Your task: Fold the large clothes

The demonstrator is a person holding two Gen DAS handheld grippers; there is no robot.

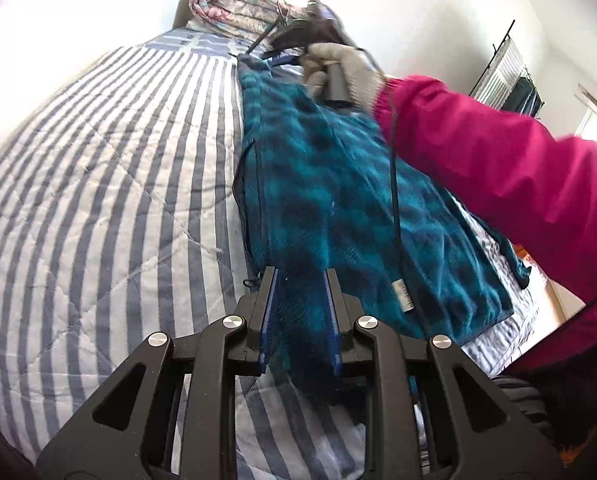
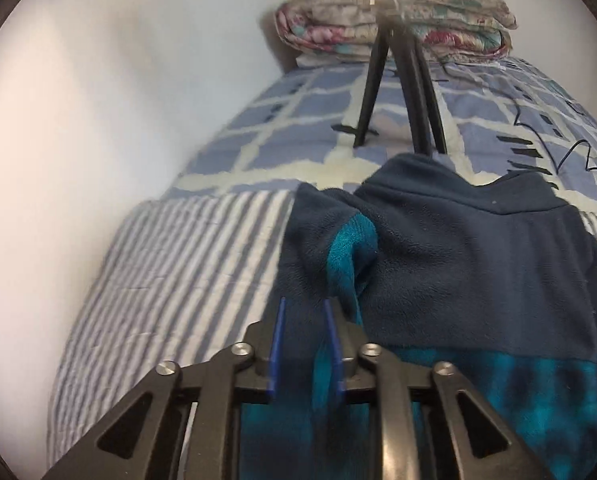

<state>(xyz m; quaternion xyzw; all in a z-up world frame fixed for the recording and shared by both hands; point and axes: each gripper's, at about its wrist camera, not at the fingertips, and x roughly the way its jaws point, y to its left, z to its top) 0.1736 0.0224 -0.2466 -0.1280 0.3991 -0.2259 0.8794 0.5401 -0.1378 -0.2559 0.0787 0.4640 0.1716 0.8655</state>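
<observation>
Lying lengthwise on striped blue-and-white quilted bedspread [image 1: 98,200]: teal-and-navy blotchy fleece garment [image 1: 338,200], long axis running straight away from left gripper [image 1: 300,280] toward folded floral quilt [image 1: 234,8] at bed's far end. Clamping near hem w/ left pads, fleece bunched between them. Working far end w/ right gripper [image 2: 304,312]; fold of plain navy yoke sitting between its blue pads [image 2: 277,344], jaws narrow, but can't tell if actually pinching. Gloved right hand [image 1: 338,72] in pink sleeve [image 1: 498,168] reaching across garment. Looking thick, plushy, rumpled at collar. Standing just beyond collar: black tripod [image 2: 402,92].
</observation>
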